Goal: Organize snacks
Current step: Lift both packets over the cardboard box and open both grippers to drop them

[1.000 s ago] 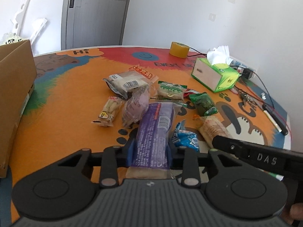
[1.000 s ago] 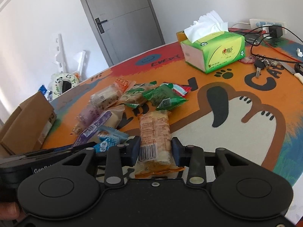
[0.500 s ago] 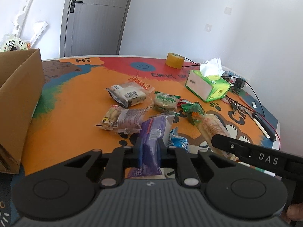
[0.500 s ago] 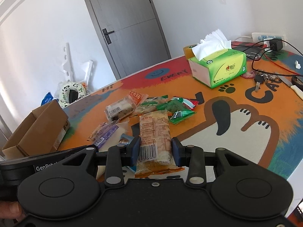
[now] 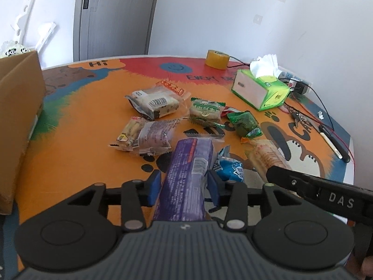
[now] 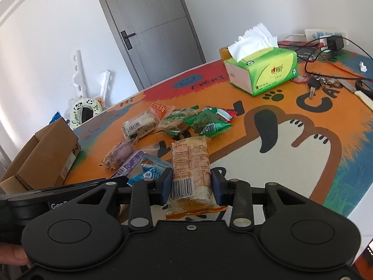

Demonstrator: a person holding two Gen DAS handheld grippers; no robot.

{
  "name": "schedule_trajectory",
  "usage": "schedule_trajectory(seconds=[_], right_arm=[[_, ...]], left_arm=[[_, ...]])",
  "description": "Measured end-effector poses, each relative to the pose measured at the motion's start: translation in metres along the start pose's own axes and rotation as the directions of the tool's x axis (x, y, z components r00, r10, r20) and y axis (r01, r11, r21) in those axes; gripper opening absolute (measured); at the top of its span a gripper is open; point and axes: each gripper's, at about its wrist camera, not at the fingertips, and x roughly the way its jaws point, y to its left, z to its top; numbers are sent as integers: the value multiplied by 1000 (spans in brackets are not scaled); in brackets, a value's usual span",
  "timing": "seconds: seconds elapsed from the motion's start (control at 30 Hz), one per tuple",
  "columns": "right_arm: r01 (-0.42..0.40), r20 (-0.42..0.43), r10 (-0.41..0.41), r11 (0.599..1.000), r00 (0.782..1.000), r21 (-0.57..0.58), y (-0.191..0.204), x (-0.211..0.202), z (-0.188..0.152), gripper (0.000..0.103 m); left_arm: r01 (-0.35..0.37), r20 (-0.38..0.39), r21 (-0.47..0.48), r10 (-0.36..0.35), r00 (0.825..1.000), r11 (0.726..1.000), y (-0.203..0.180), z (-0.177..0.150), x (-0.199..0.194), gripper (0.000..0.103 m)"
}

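My left gripper [image 5: 184,185] is shut on a long purple snack pack [image 5: 186,177] and holds it above the table. My right gripper [image 6: 191,183] is shut on a tan rice-cracker pack [image 6: 190,163], also lifted; that pack shows in the left wrist view [image 5: 265,156]. A blue packet [image 5: 229,166] lies between them. Several more snacks lie in a loose pile mid-table: a white cake bar [image 5: 153,102], a pale purple pack [image 5: 155,136], green packets [image 5: 243,122]. An open cardboard box [image 5: 18,107] stands at the left edge.
A green tissue box [image 6: 263,70] and a yellow tape roll [image 5: 217,59] stand at the back. Keys [image 6: 313,85], cables, a charger and a pen [image 5: 333,145] lie at the right edge. The table wears a bright cartoon mat [image 6: 303,163].
Both grippers have lifted and pulled back a little with their packs still held. The snack pile and the box look farther below than a second ago.
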Motion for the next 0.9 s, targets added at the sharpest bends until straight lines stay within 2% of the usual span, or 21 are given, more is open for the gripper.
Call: schedule_trajectory(seconds=[0.1,0.27,0.33,0.53,0.9], right_arm=[[-3,-7,3,1000,1000,0,-1,4,-1,36],[-6,-15,6,1000,1000,8,-5,9,-4,36],[-9,-17,9,1000,1000,6,-4,11,-5,37],[-15,-11,15,1000,1000,-4,1,10,-7,36],[-26,31,26,999,999,-26,16,-3,1,36]], left_arm=[[-2,-5,-1,2,1000,1000,-2,0,7,43],[-30,20,71,29,999,997,-11,-5,11,42],[-44,32,88,41,999,995,-13,-7,11,36],[-29,34,76,27,999,997,-9,-6,6,30],[-16,81,64,11,997,998,-5,-2,-19,29]])
